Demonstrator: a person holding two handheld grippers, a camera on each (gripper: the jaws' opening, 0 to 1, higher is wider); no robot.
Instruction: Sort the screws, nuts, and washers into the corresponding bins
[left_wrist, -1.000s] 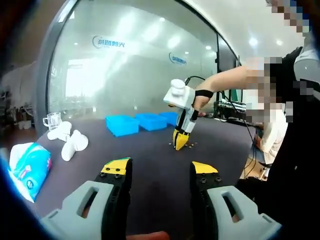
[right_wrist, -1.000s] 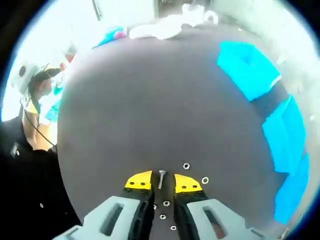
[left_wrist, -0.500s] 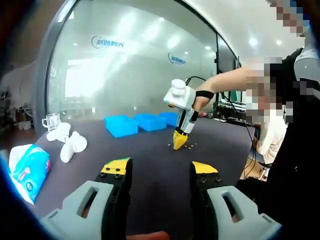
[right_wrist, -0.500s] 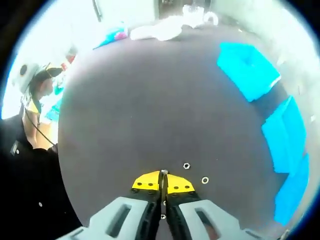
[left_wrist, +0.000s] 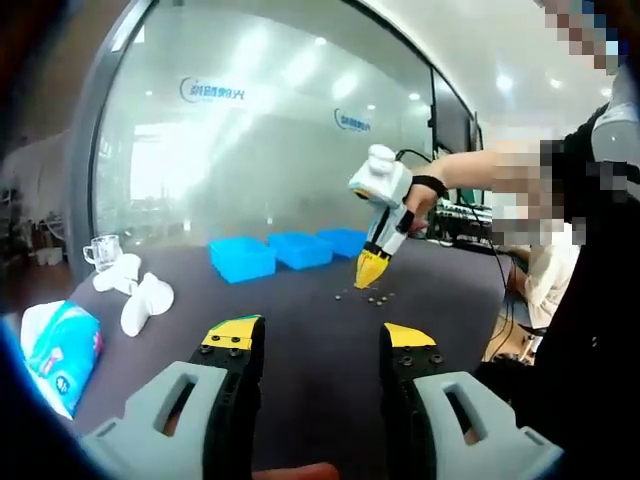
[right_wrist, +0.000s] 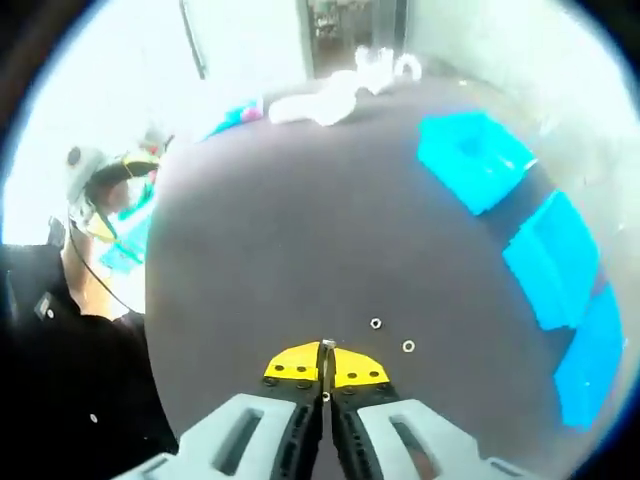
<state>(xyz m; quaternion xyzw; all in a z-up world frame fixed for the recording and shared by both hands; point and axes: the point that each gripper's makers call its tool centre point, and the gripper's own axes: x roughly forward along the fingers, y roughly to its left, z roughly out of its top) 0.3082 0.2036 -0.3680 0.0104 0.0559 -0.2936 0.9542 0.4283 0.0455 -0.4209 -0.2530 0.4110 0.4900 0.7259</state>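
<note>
— Where's the screw (right_wrist: 326, 345)?
— Pinched in my right tongs (right_wrist: 326, 352), above the desk (right_wrist: 300, 250), nuts (right_wrist: 375, 323) just beside.
— And your left tongs (left_wrist: 318, 338)?
— Spread apart, holding nothing; blue bins (left_wrist: 243, 256) sit well ahead.

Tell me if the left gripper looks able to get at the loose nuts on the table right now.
Probably yes, with a long reach. The left gripper is open, and bare table lies between it and the nuts. The right gripper hangs just above them.
</note>
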